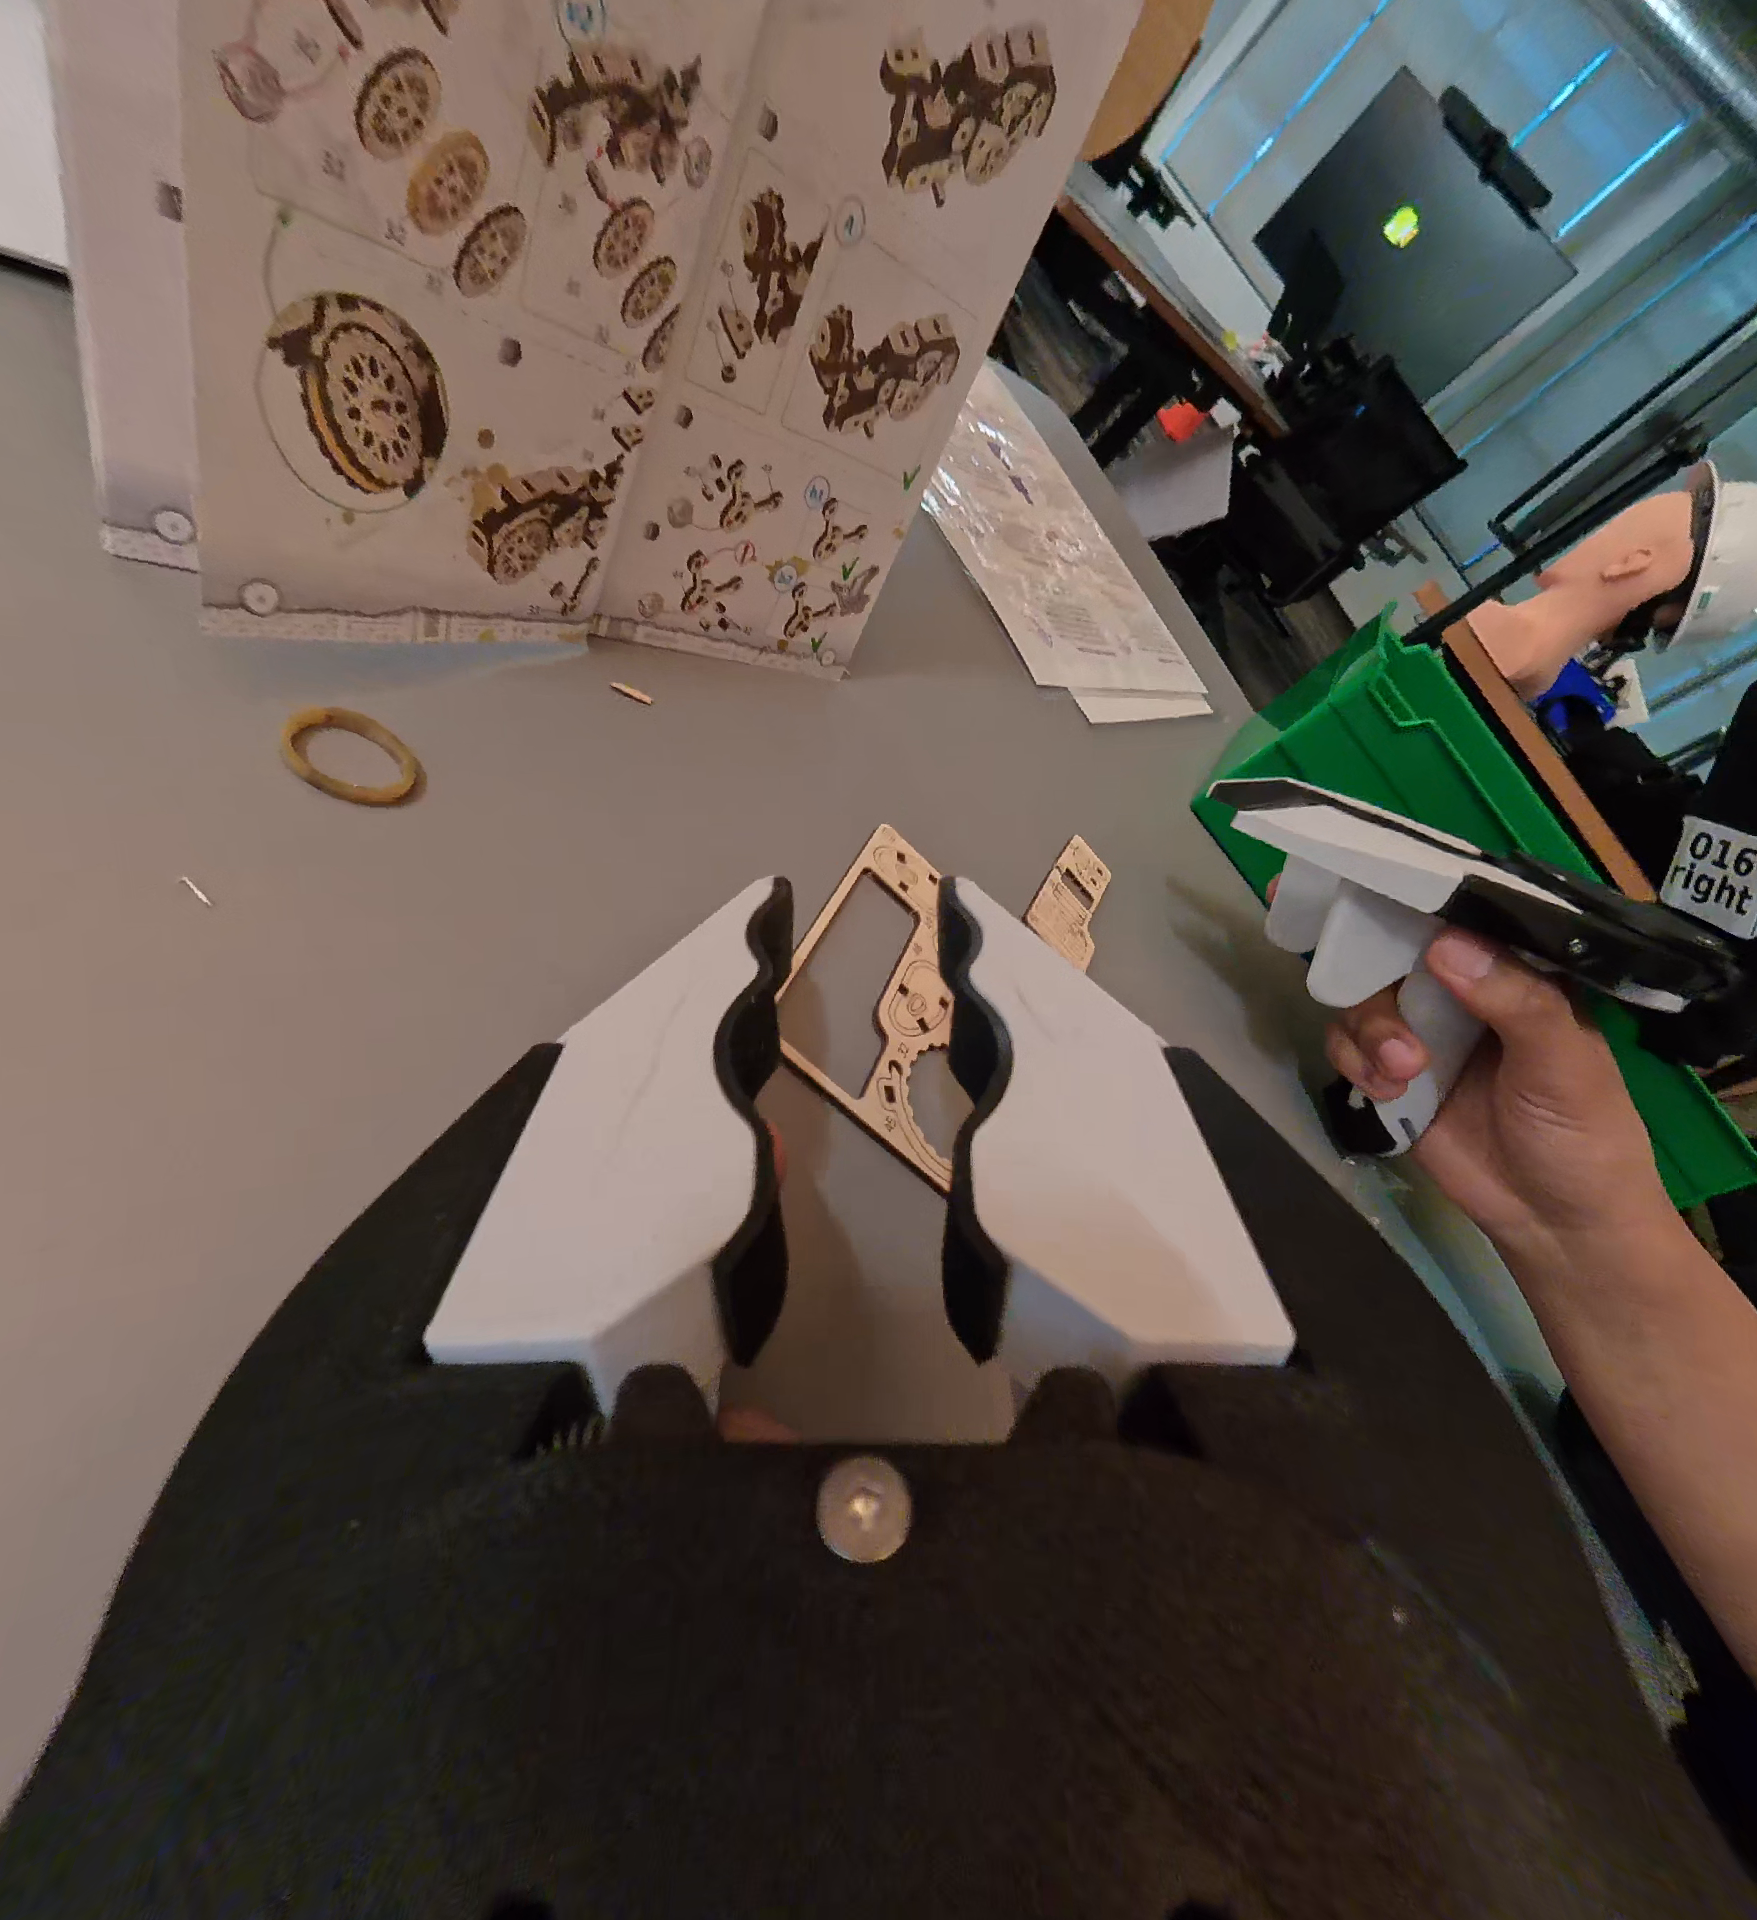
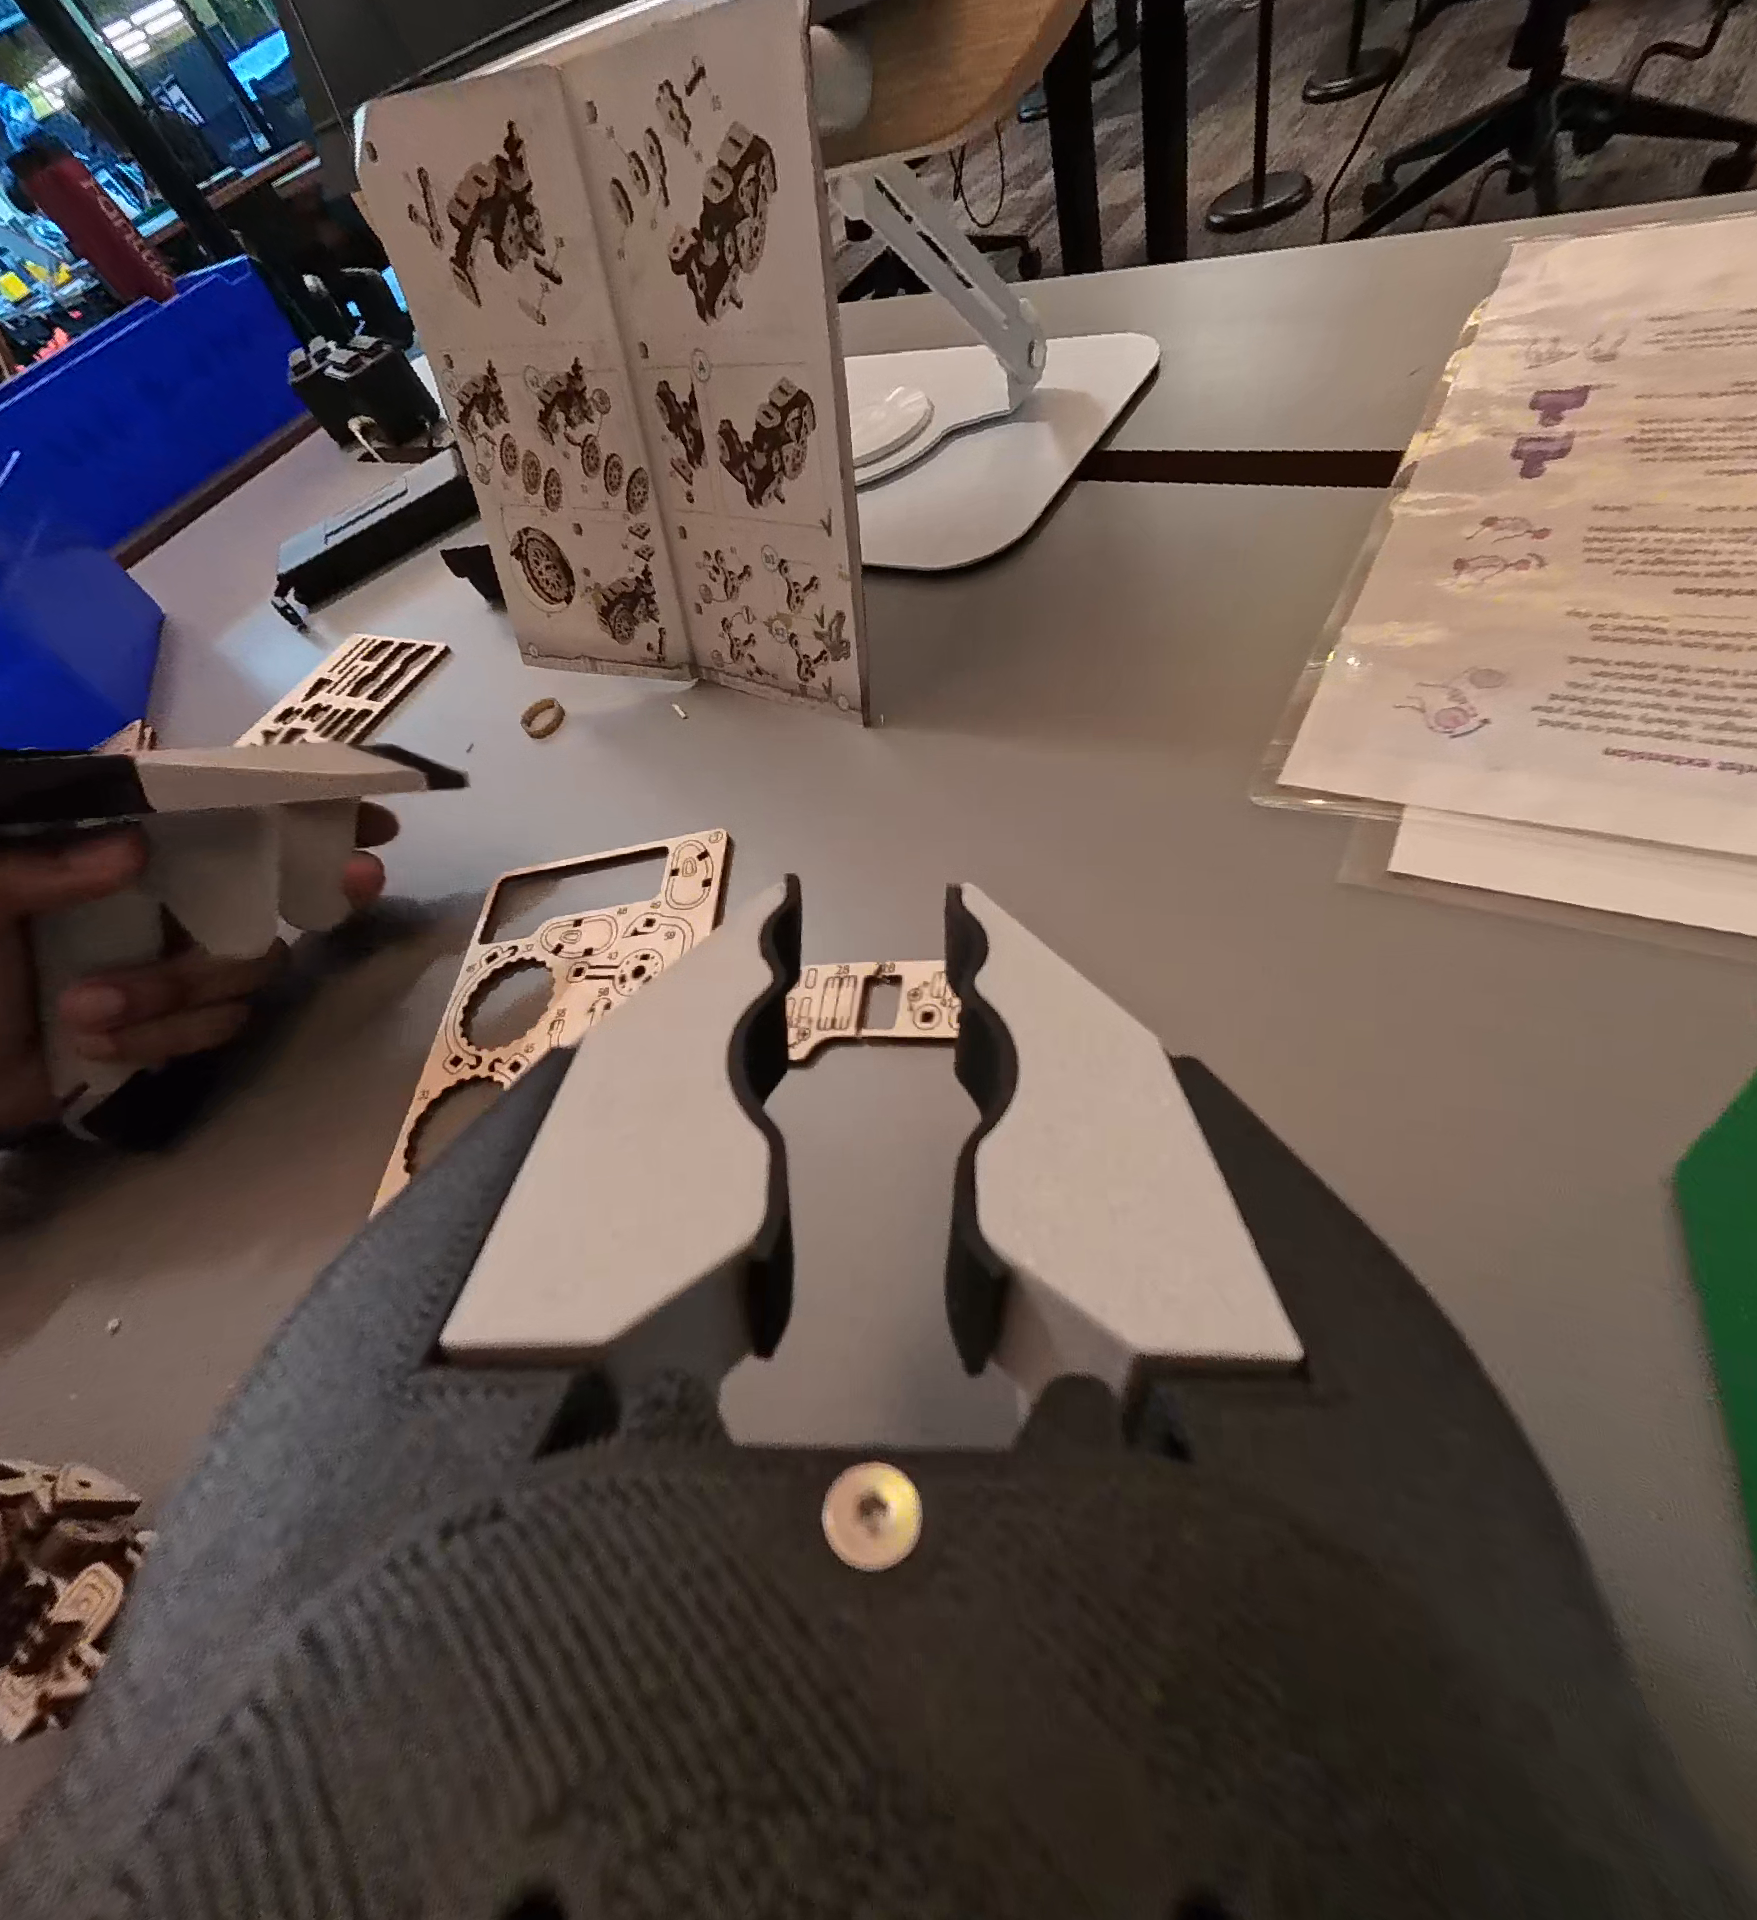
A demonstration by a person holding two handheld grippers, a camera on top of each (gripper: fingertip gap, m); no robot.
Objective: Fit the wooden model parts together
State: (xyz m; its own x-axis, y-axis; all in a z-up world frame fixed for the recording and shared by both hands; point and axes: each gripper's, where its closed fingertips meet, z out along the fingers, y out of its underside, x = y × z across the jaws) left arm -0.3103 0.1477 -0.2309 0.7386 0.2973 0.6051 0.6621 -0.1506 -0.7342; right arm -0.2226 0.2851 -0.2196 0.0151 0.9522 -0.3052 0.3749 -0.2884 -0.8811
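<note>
A large laser-cut wooden parts sheet (image 1: 853, 997) lies flat on the grey table; I see it through the gap of my open, empty left gripper (image 1: 858, 899), which hovers just above it. A smaller wooden sheet (image 1: 1069, 902) lies beside it on the right. My right gripper (image 2: 874, 899) is open and empty, hovering over that small sheet (image 2: 874, 1003), with the large sheet (image 2: 583, 966) to its left. Each gripper shows side-on in the other's view: the right gripper (image 1: 1227, 802) and the left gripper (image 2: 438, 776). A part-built dark wooden model (image 2: 1, 1558) sits at the near left.
An instruction booklet (image 2: 645, 416) stands upright behind the sheets, with a small ring (image 2: 545, 717) on the table near it. A third wooden sheet (image 2: 354, 681) lies far left by a blue bin (image 2: 74, 468). A green bin (image 1: 1425, 810) and laminated papers (image 2: 1632, 520) are on the right. There is about 15 centimeters between the tips of the two grippers. The part-built dark wooden model (image 2: 1, 1558) is about equally far from each gripper, around 20 centimeters.
</note>
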